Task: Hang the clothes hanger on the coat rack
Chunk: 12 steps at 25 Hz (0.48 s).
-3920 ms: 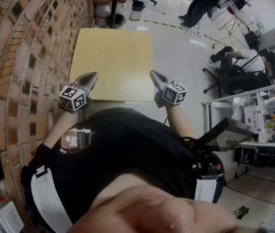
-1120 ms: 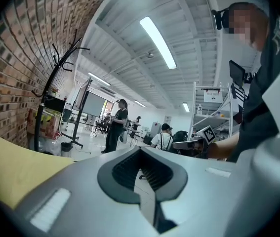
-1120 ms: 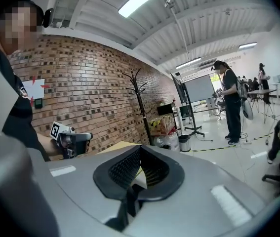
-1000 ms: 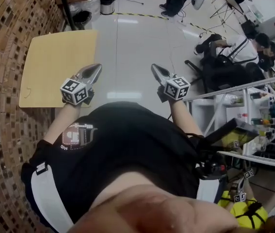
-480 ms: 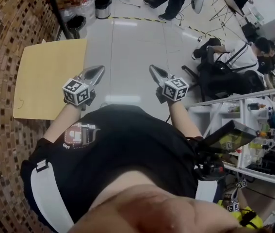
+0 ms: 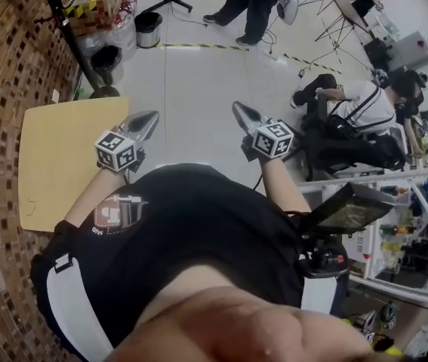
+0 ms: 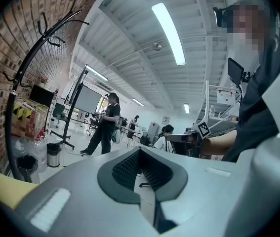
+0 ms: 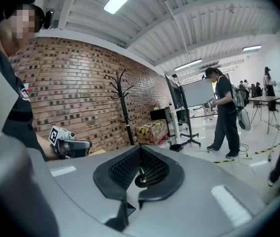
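- Clothes hanger: it appears in no view. It is not between either pair of jaws, not on the table [image 6: 63,157] and not on the coat rack [image 7: 10,132], so its position cannot be given.
- Left gripper [image 6: 147,118]: the jaws are closed, with the ribbed pads meeting and nothing between them. It is held out level in front of the torso, above the floor just beside the table edge.
- Right gripper [image 6: 240,110]: the jaws are likewise closed on nothing. It is held well apart from the left gripper and at about the same reach.
- Judgement on posture: two empty, closed grippers pointing ahead suggest a carrying or searching stance. No grasp is under way, so the task appears barely started.
- Head view only: this view shows the floor layout. The rack's dark pole and round base stand against the brick wall [image 6: 2,89], just past the table's far corner. Two bins [image 6: 147,27] stand near it.
- Left gripper view only: the rack's curved upper hooks show here, and all of them are bare. A standing person [image 7: 105,125] is well behind.
- Right gripper view only: the whole rack shows upright against the wall, with cardboard boxes [image 8: 152,130] beside its foot. The head view cuts off the rack's top.
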Available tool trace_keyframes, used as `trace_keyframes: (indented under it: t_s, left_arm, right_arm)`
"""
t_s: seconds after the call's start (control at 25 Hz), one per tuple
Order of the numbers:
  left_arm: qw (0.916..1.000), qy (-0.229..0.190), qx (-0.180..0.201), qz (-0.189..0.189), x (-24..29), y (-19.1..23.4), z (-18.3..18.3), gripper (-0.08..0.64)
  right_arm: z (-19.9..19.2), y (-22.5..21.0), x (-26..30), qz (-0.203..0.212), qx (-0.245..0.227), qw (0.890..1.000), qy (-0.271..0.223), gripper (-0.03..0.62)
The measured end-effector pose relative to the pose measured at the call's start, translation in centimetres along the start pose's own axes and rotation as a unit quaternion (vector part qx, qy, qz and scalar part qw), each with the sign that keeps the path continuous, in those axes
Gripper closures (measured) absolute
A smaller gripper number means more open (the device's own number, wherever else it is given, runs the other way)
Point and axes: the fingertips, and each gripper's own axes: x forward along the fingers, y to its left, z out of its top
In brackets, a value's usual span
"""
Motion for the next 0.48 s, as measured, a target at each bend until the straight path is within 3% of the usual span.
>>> trace_keyframes:
  t_s: [0.28,0.48]
  left_arm:
    - [0.9981,0.003,-0.008,0.06,4.3,5.8,0.0,0.568]
    - [0.9917,-0.03,0.003,0.125,9.9,9.6,3.2,0.568]
  right_arm:
    - [1.8,-7.1,5.4,0.026,-0.006,1.0,0.014,0.578]
    - [4.8,-14.2,9.5,0.069,-0.027,0.997,0.02,0.578]
